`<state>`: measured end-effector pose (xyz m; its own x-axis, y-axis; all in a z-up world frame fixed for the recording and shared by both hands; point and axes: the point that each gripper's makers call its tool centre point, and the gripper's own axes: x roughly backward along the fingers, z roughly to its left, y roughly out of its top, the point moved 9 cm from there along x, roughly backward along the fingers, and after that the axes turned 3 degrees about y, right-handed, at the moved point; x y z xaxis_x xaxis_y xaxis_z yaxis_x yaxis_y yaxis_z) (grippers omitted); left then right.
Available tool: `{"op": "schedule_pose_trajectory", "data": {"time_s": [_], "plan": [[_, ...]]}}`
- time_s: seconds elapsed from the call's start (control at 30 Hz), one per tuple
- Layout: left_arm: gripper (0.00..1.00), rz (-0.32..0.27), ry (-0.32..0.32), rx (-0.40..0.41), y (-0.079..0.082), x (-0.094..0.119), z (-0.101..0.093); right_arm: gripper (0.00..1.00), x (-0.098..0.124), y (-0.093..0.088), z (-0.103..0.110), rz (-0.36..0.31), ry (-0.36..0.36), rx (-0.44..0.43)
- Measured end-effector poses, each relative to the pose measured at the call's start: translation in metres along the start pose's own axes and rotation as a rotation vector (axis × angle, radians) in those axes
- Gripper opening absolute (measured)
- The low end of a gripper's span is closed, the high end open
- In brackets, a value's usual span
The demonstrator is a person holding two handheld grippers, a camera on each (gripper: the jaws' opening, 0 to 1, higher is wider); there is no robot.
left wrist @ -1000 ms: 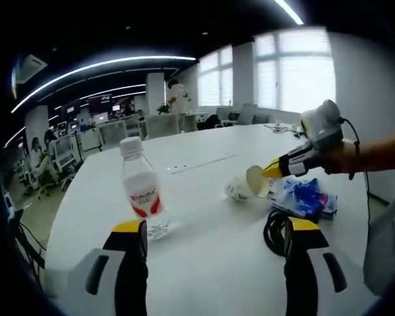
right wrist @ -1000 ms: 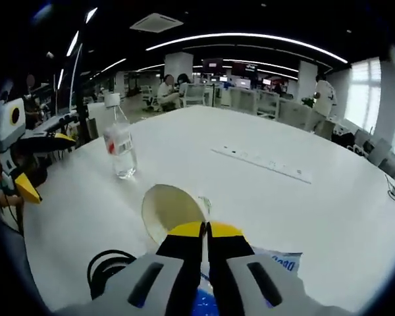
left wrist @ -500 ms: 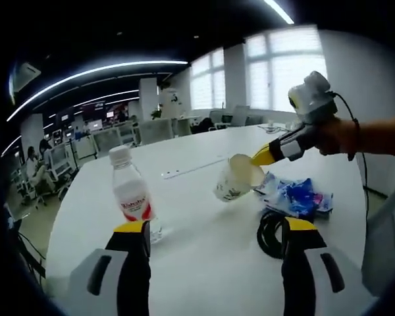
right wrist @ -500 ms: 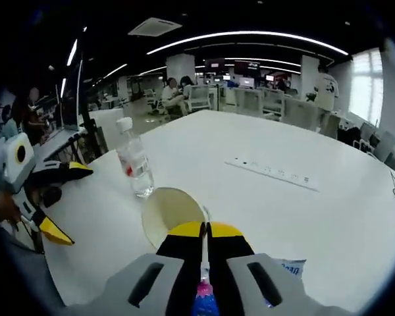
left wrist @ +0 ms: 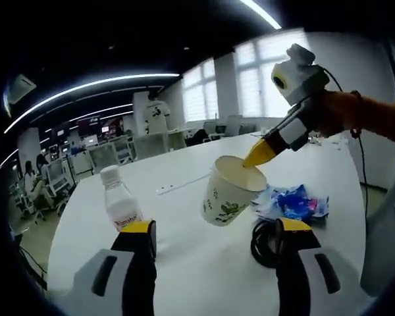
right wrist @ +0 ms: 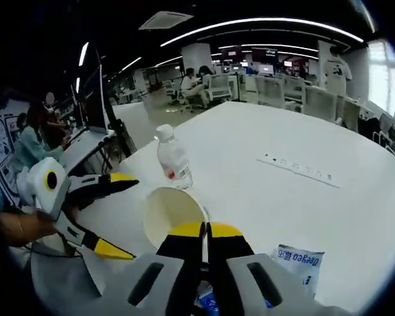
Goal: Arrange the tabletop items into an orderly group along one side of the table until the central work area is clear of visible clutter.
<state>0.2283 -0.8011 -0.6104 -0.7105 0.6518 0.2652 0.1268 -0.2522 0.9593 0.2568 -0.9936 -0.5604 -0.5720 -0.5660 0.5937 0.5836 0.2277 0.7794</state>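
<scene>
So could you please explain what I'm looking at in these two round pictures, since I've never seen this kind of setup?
There is no robot here: a person holds a two-jaw gripper in each hand, and a fisheye camera rides on each one. The left gripper view looks out past the left gripper, whose yellow-tipped jaws stand open and hold nothing. The right gripper view looks along the right gripper, whose jaws are shut on the rim of a paper cup, held in the air above the white table. On the table stand a water bottle, a coiled black cable, a blue snack packet and, further off, a white power strip. An office lies behind.
</scene>
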Motion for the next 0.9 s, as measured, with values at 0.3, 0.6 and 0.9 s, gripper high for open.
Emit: {"op": "schedule_pose_trajectory", "data": {"time_s": [0.3,0.6,0.9], "plan": [[0.68,-0.024,-0.023,-0.122,0.004,0.001,-0.015,0.00,0.009,0.003,0.021,0.054,0.077,-0.031],[0.63,-0.022,-0.024,-0.182,0.006,0.002,-0.024,0.00,0.014,0.002,0.034,0.094,0.118,-0.024],[0.55,-0.023,-0.033,-0.189,0.006,0.003,-0.030,0.00,0.017,0.001,0.042,0.126,0.136,-0.011]]}}
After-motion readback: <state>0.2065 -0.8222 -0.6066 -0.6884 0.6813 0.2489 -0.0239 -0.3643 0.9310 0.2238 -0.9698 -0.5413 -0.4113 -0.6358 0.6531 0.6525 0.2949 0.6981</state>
